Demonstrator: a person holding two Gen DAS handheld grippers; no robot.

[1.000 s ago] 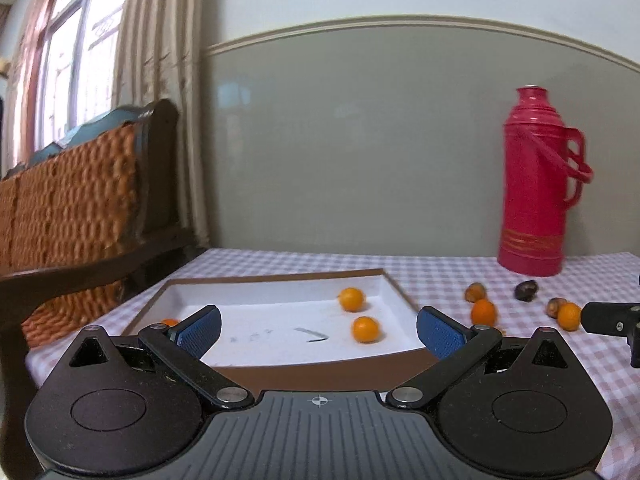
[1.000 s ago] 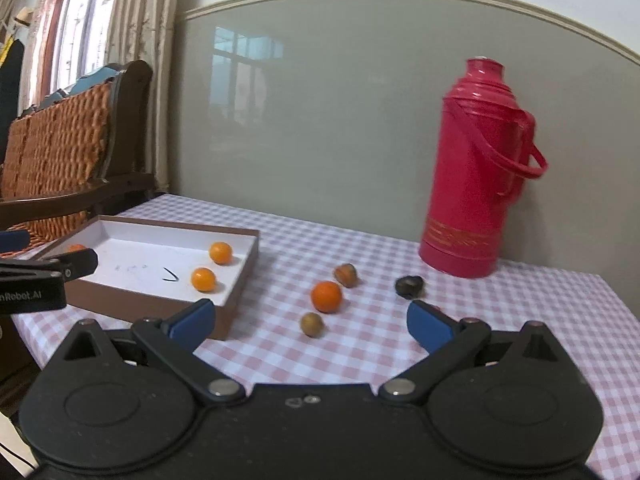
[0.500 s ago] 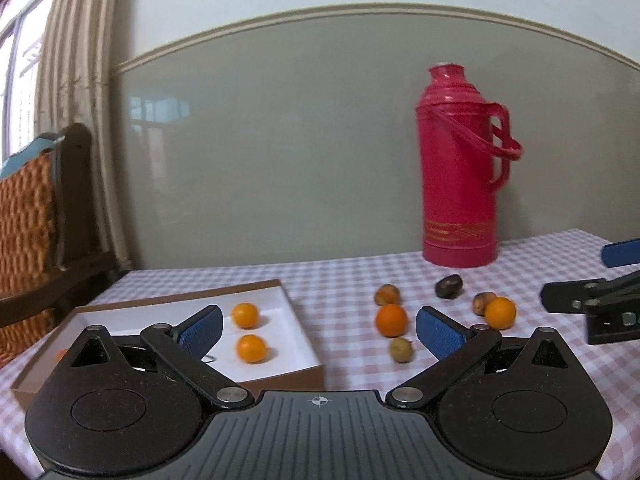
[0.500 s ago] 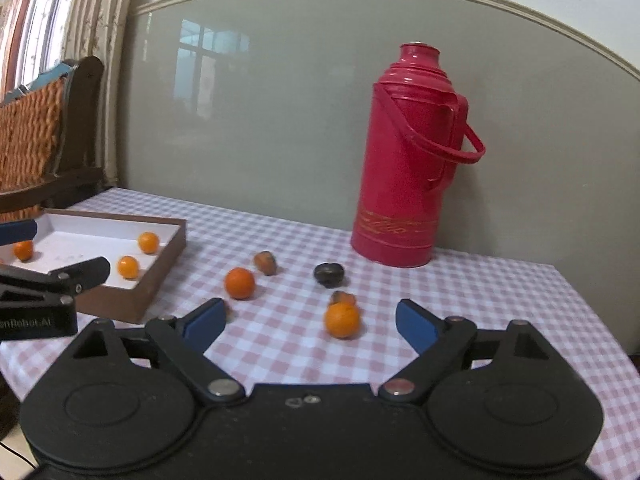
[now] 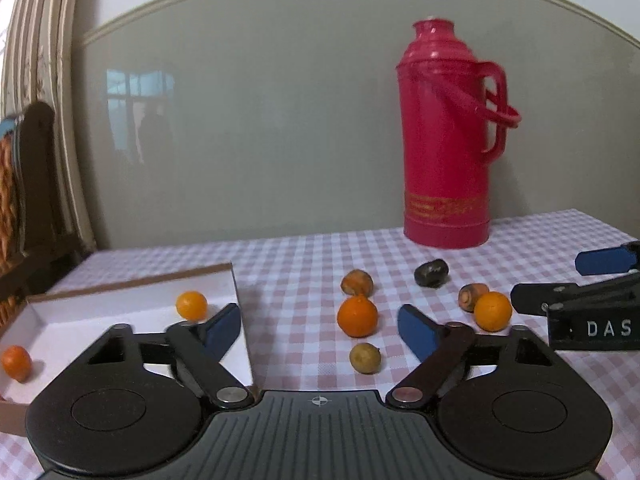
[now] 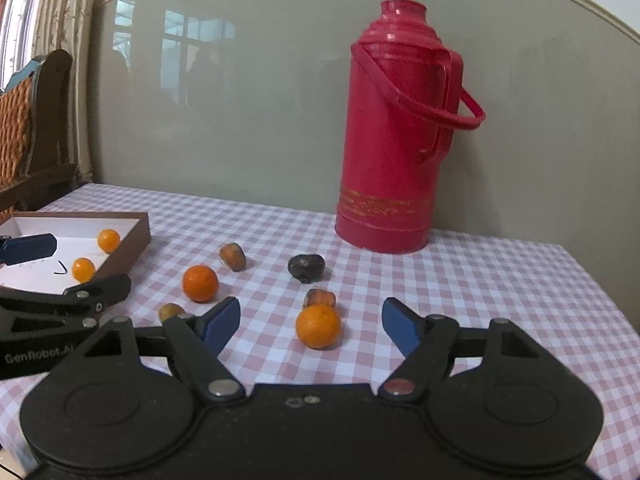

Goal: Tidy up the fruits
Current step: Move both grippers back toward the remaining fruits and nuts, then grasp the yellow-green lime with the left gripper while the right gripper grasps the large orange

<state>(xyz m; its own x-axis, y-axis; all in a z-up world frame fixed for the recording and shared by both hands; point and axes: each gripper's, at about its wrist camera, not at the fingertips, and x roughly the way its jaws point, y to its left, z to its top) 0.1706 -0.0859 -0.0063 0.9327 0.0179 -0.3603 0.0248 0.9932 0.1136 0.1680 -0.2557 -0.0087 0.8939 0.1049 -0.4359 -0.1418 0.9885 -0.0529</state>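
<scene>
Left wrist view: my left gripper (image 5: 320, 330) is over the checked tablecloth (image 5: 300, 264), jaws closing, pads not yet pressing on anything; an orange (image 5: 357, 316) sits in the line between the blue fingertips, a little beyond them, with a small olive-brown fruit (image 5: 365, 357) just in front of it and a brown-orange fruit (image 5: 357, 282) just behind. Further right, a dark fruit (image 5: 431, 273), then a second brown piece (image 5: 472, 296) touching a second orange (image 5: 493, 311). The right gripper (image 5: 576, 280) comes in from the right edge, just beside that orange. The brown-sided box (image 5: 236, 280) with white floor lies at left; I see two small oranges in it, one near the far wall (image 5: 192, 305), one at the left edge (image 5: 16, 363). A red thermos (image 5: 446, 140) stands upright at the back against the wall. Right wrist view: my right gripper (image 6: 312, 326) is also closing, nothing clamped; the nearer orange (image 6: 318, 326) lies between its fingertips, apart from both pads, the brown piece (image 6: 319, 298) touching it behind. The dark fruit (image 6: 306, 267) is beyond; the other orange (image 6: 200, 283) and brown-orange fruit (image 6: 233, 256) lie to the left, the olive fruit (image 6: 170, 312) partly hidden behind my left fingertip. The left gripper (image 6: 68, 268) shows at left, in front of the box (image 6: 136, 236), where two small oranges (image 6: 109, 240) (image 6: 83, 269) rest. Thermos (image 6: 394, 140) upright, well behind.
</scene>
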